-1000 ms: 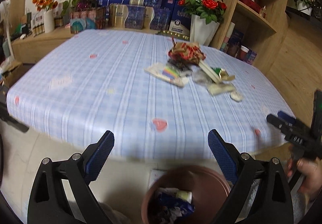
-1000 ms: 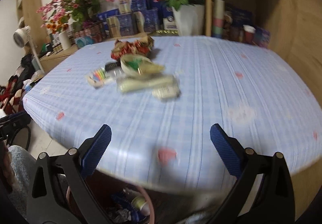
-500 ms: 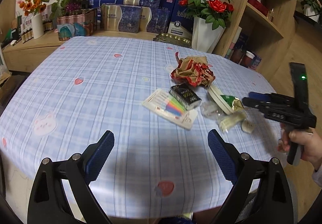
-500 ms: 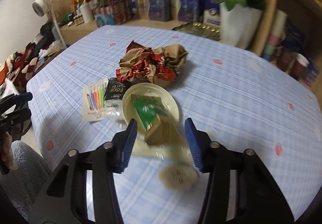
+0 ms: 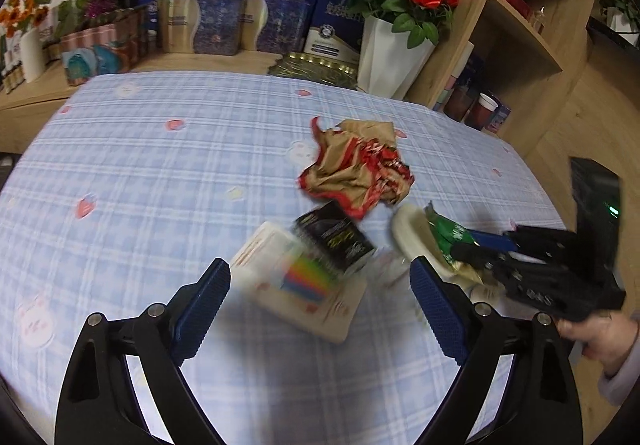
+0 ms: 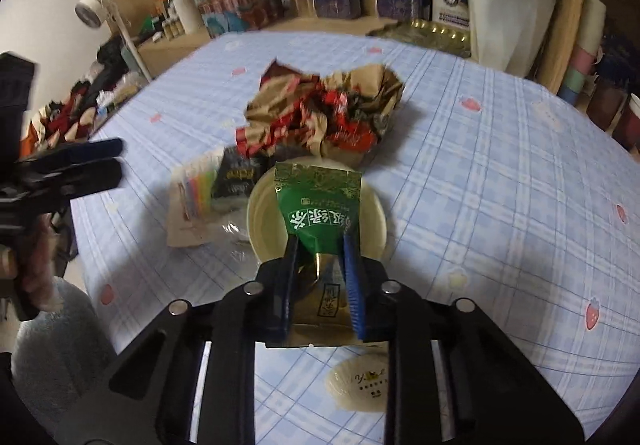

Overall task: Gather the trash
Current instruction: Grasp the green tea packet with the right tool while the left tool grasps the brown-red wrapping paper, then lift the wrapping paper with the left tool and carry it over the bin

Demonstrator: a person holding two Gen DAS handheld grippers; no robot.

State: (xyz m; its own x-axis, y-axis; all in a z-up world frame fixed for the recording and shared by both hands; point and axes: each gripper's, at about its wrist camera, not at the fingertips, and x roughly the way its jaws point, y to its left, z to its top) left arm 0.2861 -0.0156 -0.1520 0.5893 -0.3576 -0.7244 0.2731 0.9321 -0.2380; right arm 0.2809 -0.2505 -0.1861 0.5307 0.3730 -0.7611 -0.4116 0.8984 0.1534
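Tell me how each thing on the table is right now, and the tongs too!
Right tongs: closing, pinching the green-and-gold foil packet.
Green-and-gold foil packet: squeezed between the pads, over the plate.
Round cream plate: flat on the table.
Left tongs: wide open, holding nothing.
Red-and-gold crumpled wrapper: scrunched, lying loose.
Black packet: lying partly on the white marker pack.

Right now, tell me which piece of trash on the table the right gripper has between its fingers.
The green and gold packet: the right gripper is closing on it. The crumpled red and gold wrapper, black packet and marker pack lie untouched.
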